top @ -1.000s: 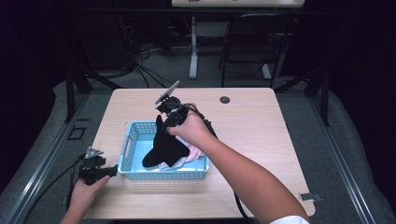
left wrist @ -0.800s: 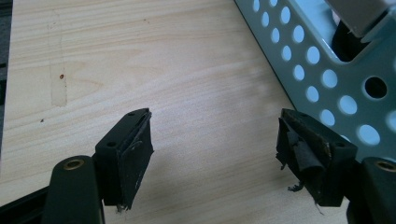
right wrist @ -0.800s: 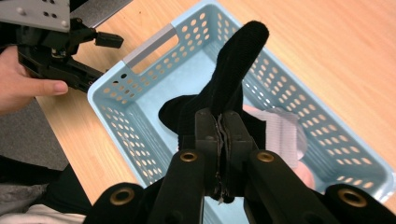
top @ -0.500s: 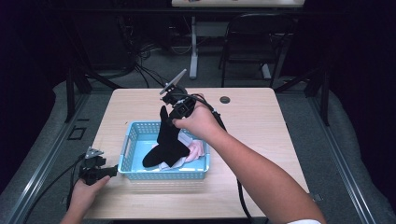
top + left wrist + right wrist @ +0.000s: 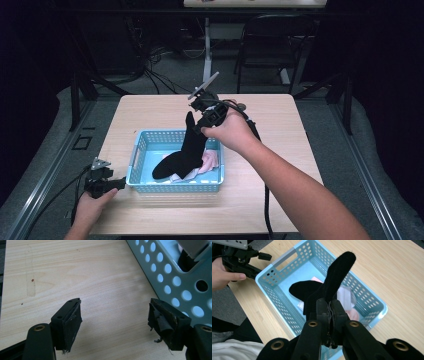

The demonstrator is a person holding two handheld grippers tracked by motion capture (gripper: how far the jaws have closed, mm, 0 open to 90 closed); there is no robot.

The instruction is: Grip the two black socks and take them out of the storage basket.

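The table (image 5: 150, 112) is light wood and carries a blue basket (image 5: 145, 142) near its front-left part. The basket walls are perforated, with a slot handle in each short end. Pale cloth items (image 5: 210, 161) lie on the basket floor.

The sock (image 5: 186, 150) is black and hangs upright over the basket. Its toe end rests on the pale cloth inside the basket; its upper end stands above the far rim. In the right gripper view, the sock (image 5: 329, 287) runs from the jaws outward, with 1 end pointing up past the far wall and the other spreading over the basket floor.

The right gripper (image 5: 202, 120) is raised above the far-right part of the basket. Its 2 jaws are pressed fully together on the sock near its upper end, with fabric pinched between the pads.

The left gripper (image 5: 117, 184) lies low at the table's front-left edge, just beside the basket's left end. In the left gripper view, its 2 jaws stand wide apart over bare wood and hold nothing. The right-hand jaw is close against the basket wall (image 5: 175, 272); contact cannot be confirmed.
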